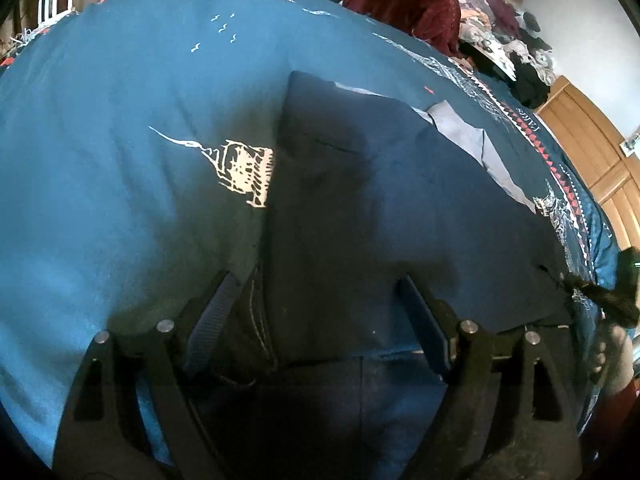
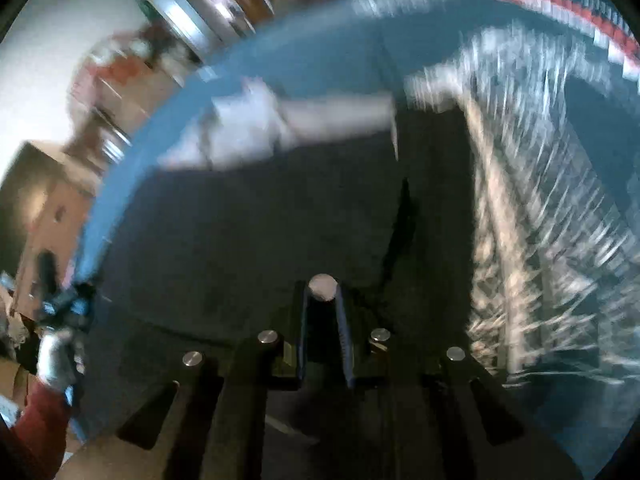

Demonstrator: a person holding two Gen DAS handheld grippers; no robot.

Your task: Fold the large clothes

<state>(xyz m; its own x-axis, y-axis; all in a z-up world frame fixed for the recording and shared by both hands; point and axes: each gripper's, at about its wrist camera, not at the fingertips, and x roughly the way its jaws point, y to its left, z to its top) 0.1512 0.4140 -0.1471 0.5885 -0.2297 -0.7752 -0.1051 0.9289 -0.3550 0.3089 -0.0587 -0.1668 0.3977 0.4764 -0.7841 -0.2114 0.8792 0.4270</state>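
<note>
The dark garment (image 1: 360, 200) lies folded on the blue bedspread (image 1: 120, 120). The left gripper (image 1: 316, 300) hovers wide open over its near edge, holding nothing. The right gripper (image 2: 324, 312) looks nearly closed; what it grips, I cannot tell. Pinch the seam squarely, then fold toward 12 o'clock, where the bedspread lies clear; a pile of clothes (image 1: 500, 40) crowds 1 o'clock.

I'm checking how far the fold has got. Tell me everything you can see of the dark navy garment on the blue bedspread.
The dark navy garment is a matte, soft-looking fabric, lying flat in a roughly folded slab on the blue printed bedspread. Pale grey fabric shows at its far edge. Light stitching along a seam shows near the left gripper, whose open fingers straddle the near edge. The right wrist view is motion-blurred; there the right gripper has its fingers close together over the same dark cloth, and whether it pinches fabric cannot be told.
</note>
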